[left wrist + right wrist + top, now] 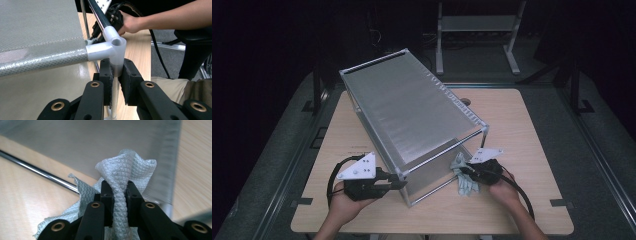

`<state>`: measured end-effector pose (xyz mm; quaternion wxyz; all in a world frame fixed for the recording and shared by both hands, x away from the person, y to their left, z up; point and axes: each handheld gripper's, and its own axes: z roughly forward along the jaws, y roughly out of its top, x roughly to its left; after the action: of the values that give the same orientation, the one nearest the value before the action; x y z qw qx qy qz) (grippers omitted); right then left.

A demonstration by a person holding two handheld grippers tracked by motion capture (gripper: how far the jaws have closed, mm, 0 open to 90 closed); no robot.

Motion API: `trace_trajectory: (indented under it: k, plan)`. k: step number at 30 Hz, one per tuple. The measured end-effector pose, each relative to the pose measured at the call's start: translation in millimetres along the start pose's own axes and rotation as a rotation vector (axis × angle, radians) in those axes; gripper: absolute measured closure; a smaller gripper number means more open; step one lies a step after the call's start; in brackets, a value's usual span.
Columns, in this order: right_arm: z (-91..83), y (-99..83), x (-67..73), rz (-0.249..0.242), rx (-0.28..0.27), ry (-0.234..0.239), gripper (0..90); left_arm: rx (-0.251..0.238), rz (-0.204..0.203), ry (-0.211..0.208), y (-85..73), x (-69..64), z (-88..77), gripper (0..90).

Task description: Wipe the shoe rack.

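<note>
Cleaning cloth (120, 177) is clamped in the right gripper (472, 171) at the rack's (412, 112) open end on the tabletop (522, 125), its corner post gripped by the left gripper (115, 75); wiping is judged barely begun.

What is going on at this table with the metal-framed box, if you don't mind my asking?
A person works with two tools at a wooden table. The left hand-held gripper is clamped on the upright post below the white corner joint of a mesh-sided frame box, steadying it. The right hand-held gripper pinches a bunched pale-green cloth beside the box's near end.
</note>
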<state>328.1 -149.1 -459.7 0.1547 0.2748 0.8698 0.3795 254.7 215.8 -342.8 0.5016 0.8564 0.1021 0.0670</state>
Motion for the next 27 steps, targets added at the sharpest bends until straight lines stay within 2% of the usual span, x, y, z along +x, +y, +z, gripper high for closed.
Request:
trace_trajectory:
  k: [1,5,10,13,14,16,20,23,27]
  plan:
    - [-0.2,-0.7,-0.6,0.012,-0.004,0.007,79.8,0.000,0.001,-0.001,0.1,0.4,0.2,79.6]
    - [1.7,0.4,4.1,0.001,-0.011,0.018,79.8,-0.003,0.000,-0.004,0.3,1.1,0.3,79.7]
    - [1.7,0.2,-0.1,0.018,-0.009,0.031,79.8,0.002,0.002,-0.004,0.6,0.8,0.5,79.6]
    - [6.3,3.6,7.1,0.008,-0.021,0.085,79.8,0.001,0.001,-0.006,1.0,1.4,0.7,79.6]
    - [6.3,3.6,7.1,0.008,-0.021,0.085,79.8,0.001,0.001,-0.006,1.3,1.3,0.8,79.6]
    - [12.0,7.6,14.0,-0.002,-0.031,0.150,79.7,0.005,0.003,-0.007,1.4,1.3,0.5,79.6]
    - [11.7,7.8,13.1,-0.001,-0.030,0.159,79.7,0.002,0.004,-0.006,0.3,1.0,0.0,79.6]
    - [9.3,7.6,14.9,-0.022,-0.035,0.148,79.7,0.000,0.003,-0.008,0.0,1.1,-0.2,79.7]
    - [-8.9,2.5,10.8,0.010,-0.076,0.165,79.7,-0.003,0.001,-0.004,-2.2,0.7,-3.1,79.7]
